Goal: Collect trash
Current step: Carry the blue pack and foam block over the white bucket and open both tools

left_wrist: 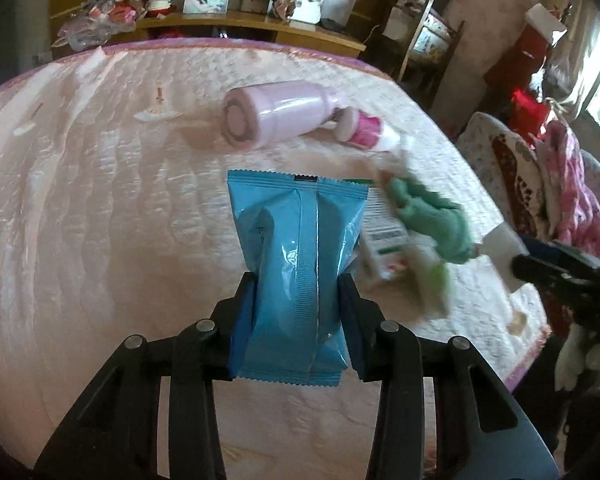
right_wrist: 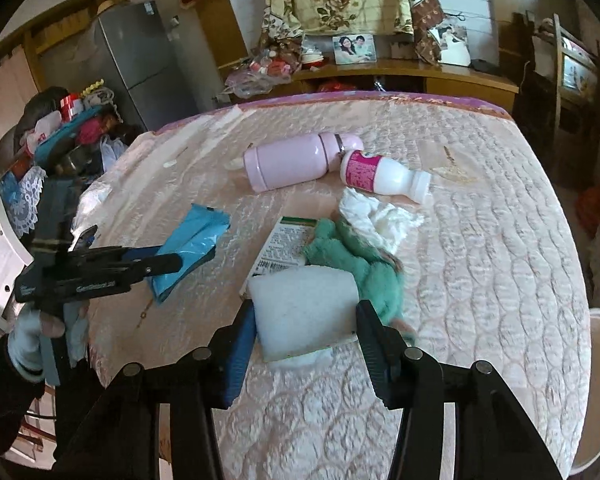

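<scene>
Blue packet [left_wrist: 300, 280] clamped in my left gripper [left_wrist: 298, 312]; white sponge [right_wrist: 304, 304] clamped in right gripper [right_wrist: 306, 320]. Left on bed [right_wrist: 480, 260]: milk bottle [right_wrist: 384, 176] at 1 o'clock, tissue [right_wrist: 380, 216], carton [right_wrist: 284, 248]. No bin seen.

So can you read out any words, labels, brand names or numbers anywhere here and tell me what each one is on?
None can be read for certain.
Left gripper body: a white imprint, too blurred.
Blue packet: faint embossed marks, unreadable.
Green-and-white carton: small print and a barcode, too small.
White bottle, pink label: print too small.
</scene>
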### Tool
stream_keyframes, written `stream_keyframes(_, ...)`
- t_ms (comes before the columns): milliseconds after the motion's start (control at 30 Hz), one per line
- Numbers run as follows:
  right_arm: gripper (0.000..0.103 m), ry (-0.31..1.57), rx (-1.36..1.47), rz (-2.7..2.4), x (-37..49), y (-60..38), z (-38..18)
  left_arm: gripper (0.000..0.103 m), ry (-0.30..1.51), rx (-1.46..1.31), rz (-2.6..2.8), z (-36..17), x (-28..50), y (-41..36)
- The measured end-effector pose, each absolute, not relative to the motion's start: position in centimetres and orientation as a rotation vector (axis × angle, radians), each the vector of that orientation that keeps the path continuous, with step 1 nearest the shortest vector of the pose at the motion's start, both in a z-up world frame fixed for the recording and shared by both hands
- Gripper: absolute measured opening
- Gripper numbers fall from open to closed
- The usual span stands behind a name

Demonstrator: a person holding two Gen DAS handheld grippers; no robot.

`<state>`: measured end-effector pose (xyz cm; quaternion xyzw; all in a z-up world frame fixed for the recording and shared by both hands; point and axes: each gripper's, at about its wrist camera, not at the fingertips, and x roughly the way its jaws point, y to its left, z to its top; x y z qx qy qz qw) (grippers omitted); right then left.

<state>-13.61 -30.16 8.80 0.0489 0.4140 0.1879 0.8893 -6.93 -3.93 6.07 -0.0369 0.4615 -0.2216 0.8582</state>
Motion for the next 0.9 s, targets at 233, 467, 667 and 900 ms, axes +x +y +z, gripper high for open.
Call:
stream_keyframes(233,0.048,0.845,0.085,0.356,-16.0,-31.9,9.1,0.038,0.919,-0.055,-0.497,8.8,-9.9,-7.1)
stream_keyframes(467,0.048,0.833,0.11,0.293,-17.6,-35.1,9.4,0.038,0.889,-0.02,-0.56,10.2,-11.3,-11.2)
stream_keyframes(667,0.049,0.835,0.123,0.238,-18.7,-38.0,9.3,0.038,0.887,0.0,-0.612,10.4,-11.8,-14.9)
stream_keyframes(900,0.049,0.844,0.147,0.179,-19.6,-41.1,8.8,0.038,0.88,0.039,-0.664,10.4,-12.4,-19.1)
